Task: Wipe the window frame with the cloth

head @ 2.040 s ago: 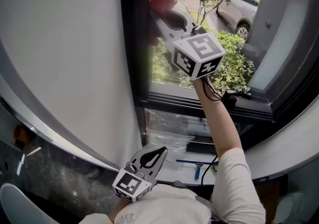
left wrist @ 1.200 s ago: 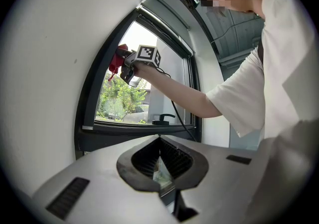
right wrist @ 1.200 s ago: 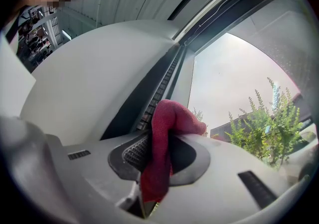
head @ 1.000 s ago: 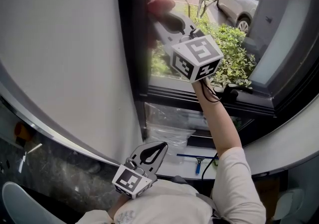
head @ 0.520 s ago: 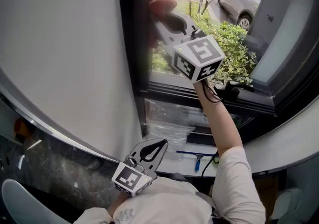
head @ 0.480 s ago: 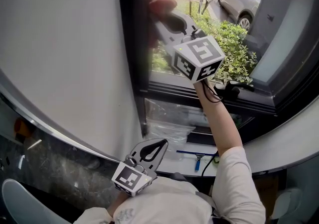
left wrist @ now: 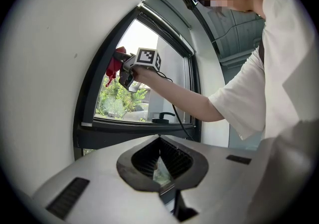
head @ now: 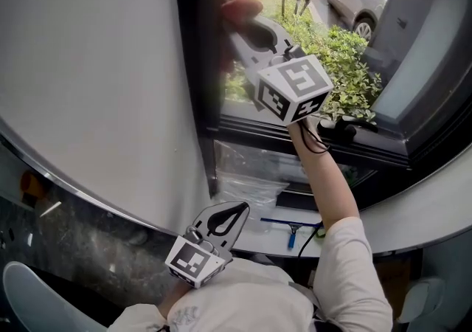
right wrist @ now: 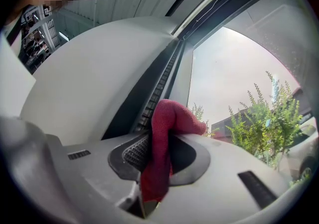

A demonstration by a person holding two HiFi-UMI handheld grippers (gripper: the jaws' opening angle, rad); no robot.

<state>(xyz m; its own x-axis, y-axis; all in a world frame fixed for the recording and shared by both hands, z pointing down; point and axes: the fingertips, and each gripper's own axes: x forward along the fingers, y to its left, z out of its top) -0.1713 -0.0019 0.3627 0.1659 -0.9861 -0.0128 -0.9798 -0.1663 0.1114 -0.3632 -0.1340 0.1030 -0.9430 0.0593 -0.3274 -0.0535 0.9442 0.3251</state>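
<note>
Pinching the red cloth (right wrist: 165, 133) between its jaws, the right gripper (head: 236, 19) is raised to the left upright of the dark window frame (head: 198, 50). The jaws are closed down on the cloth with only its thickness between them. One fold bulges out past the tips and a tail hangs down through the throat, so soft fabric leads and not bare metal. That suits wiping: the fold can press into the ribbed channel that runs up the frame in the right gripper view. The cloth sits high on the upright, at its inner edge next to the glass, and looks to be against the frame or just beside it; actual contact is not certain from these views.

The right arm (head: 324, 183) is stretched up and forward from a white sleeve, almost straight, with the wrist angled so the jaws point up and to the left at the frame. The reach looks near its limit, so going any higher would likely call for leaning in.

The left gripper (left wrist: 159, 143) takes no part: its jaws are closed on nothing, held low against the body and pointing up toward the window, well apart from the frame
</note>
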